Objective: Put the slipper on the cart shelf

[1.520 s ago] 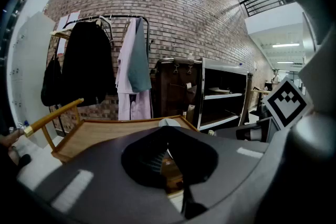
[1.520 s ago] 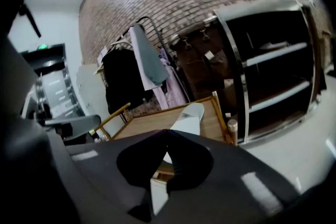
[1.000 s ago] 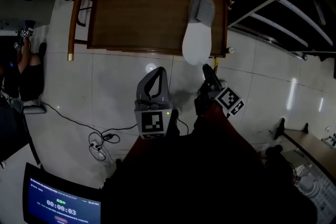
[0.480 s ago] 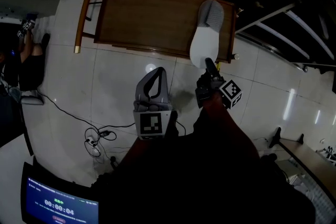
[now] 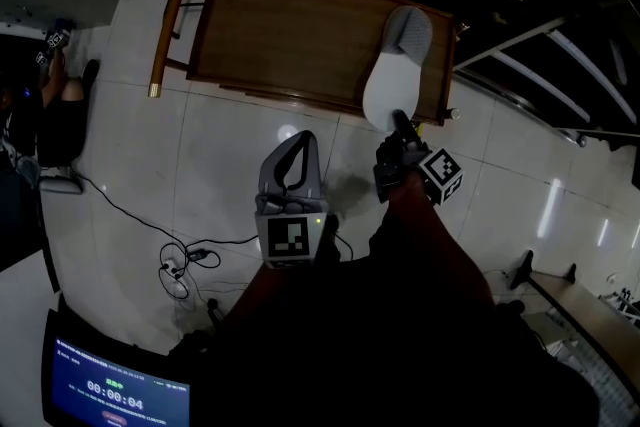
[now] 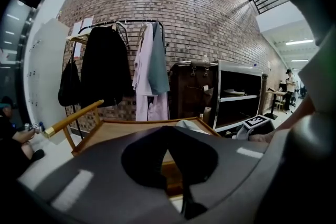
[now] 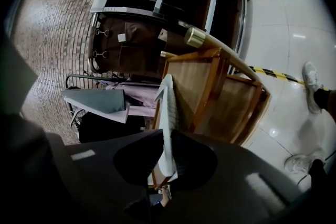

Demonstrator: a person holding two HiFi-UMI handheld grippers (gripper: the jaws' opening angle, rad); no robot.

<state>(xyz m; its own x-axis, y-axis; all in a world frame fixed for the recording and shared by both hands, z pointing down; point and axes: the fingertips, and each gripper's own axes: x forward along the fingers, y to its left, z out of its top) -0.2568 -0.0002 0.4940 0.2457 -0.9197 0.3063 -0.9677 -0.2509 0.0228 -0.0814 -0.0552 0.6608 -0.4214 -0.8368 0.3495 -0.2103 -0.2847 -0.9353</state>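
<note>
A white-soled grey slipper (image 5: 393, 75) lies on the wooden cart top (image 5: 290, 35) at its right end, with the heel hanging over the near edge. My right gripper (image 5: 400, 127) is at that heel. In the right gripper view its jaws are closing on the slipper's sole (image 7: 167, 113), which fills the narrow gap at the right gripper (image 7: 169, 136). My left gripper (image 5: 300, 143) hovers over the floor tiles short of the cart, shut and holding nothing. In the left gripper view the slipper (image 6: 189, 124) shows pale beyond the left gripper (image 6: 168, 131).
The cart's wooden push handle (image 5: 170, 20) sticks out at its left end. Cables (image 5: 185, 265) lie on the tiles at lower left, near a monitor (image 5: 115, 385). A clothes rack (image 6: 142, 71) stands behind the cart, black shelving (image 6: 239, 97) to its right. A person sits at far left (image 5: 40, 105).
My right gripper has moved forward from just short of the cart to the slipper's overhanging heel. The left gripper has stayed where it was.
</note>
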